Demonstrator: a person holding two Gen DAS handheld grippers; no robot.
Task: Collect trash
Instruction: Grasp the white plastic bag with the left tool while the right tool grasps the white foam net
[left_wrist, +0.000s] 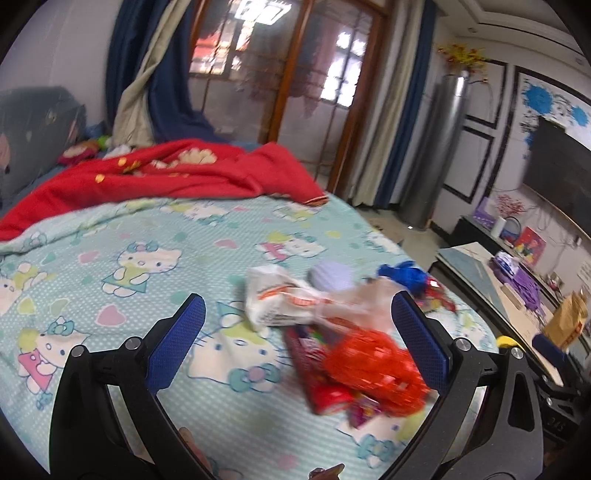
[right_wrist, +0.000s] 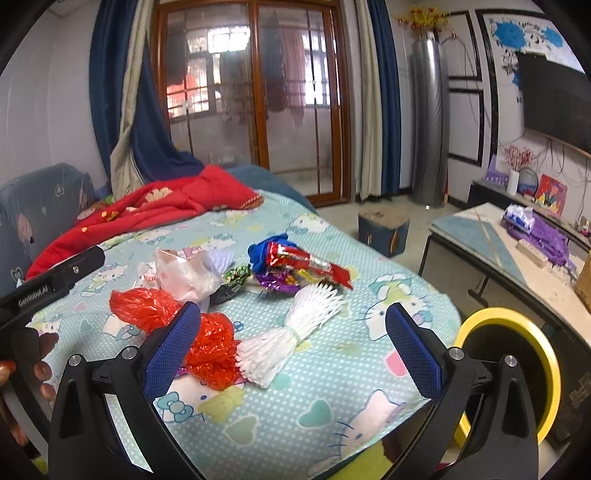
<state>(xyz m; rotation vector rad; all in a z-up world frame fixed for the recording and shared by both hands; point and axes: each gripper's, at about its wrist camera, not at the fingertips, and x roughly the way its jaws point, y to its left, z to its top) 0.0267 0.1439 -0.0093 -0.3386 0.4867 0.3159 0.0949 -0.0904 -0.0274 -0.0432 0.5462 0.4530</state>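
Now the red plastic bag (right_wrist: 210, 350) is lying crumpled on the bedsheet (right_wrist: 332, 398) beside the white foam net (right_wrist: 295, 336), and I am holding my right gripper (right_wrist: 291, 343) wide open, empty; my left gripper (left_wrist: 295, 332) is gaping empty too, so I should be lowering squarely before the yellow-rimmed bin (right_wrist: 517, 373).

A bed (right_wrist: 280, 417) under a pale blue cartoon-cat sheet carries a rumpled red blanket (right_wrist: 155, 208) at its far end. Behind it hang blue curtains (right_wrist: 110, 92) beside wood-framed glass doors (right_wrist: 255, 92). A silver cylinder (right_wrist: 430, 122) stands near the wall; a dark television (right_wrist: 554, 99) hangs above a low tabletop (right_wrist: 491, 254)
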